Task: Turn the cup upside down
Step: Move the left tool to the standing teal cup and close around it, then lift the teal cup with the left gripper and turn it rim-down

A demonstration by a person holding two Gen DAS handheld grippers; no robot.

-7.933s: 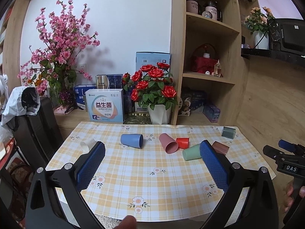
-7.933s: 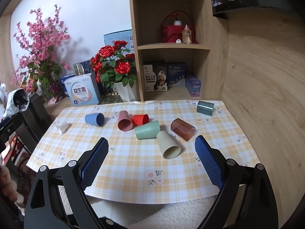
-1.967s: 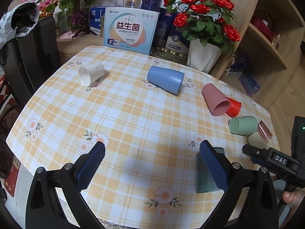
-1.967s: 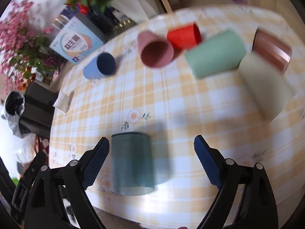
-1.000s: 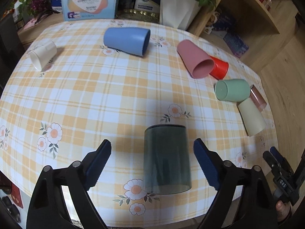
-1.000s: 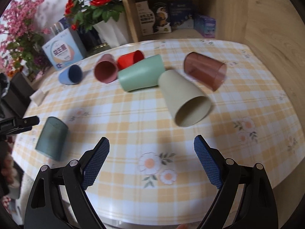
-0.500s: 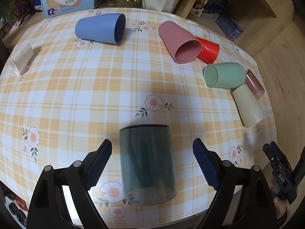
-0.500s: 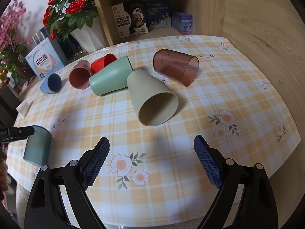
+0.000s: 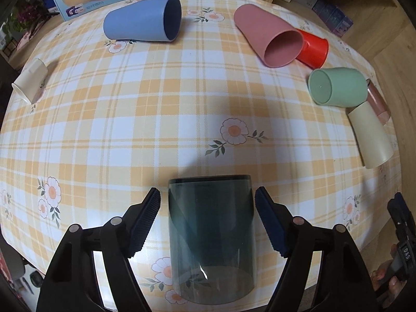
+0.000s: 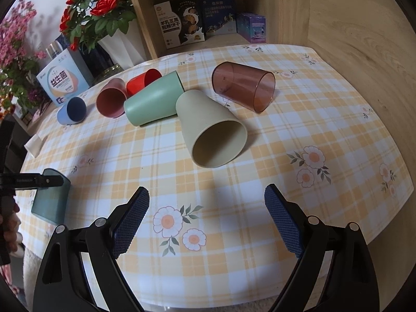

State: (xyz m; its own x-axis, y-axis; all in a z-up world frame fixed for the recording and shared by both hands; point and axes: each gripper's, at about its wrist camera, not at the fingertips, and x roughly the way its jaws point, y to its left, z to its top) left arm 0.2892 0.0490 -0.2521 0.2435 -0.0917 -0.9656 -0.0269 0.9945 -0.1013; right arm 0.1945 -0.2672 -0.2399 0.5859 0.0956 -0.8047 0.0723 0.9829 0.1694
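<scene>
Straddling a dark teal see-through cup (image 9: pixel 210 236), the left gripper (image 9: pixel 207 218) has a finger on each side of it, with a sliver of tablecloth showing between each blue pad (image 9: pixel 145 221) and the cup wall, so the tongs are released and not yet pinching. This cup stands near the front edge of the table (image 9: pixel 156 119), toward its left front corner as the right wrist view shows it (image 10: pixel 50 197). Its flat closed end faces up in the left wrist view; whether its mouth rests fully on the cloth cannot be told.

The right gripper (image 10: pixel 206 221) hovers over the front right part of the table, fingers spread wide with nothing between them. Ahead of it a beige cup (image 10: pixel 210 132) lies on its side, mouth toward the front edge. Touching its base end is a green cup (image 10: pixel 153 98), also on its side. A brown see-through cup (image 10: pixel 243 89) lies just to the right of these. Behind the green one are a red cup (image 10: pixel 141 80) and a pink cup (image 10: pixel 110 101), close together, and a blue cup (image 10: pixel 71 110) lies farther toward the back left. A small white cup (image 9: pixel 30 84) lies near the left edge. A pot of red roses (image 10: pixel 101 7) stands beyond the back edge.
</scene>
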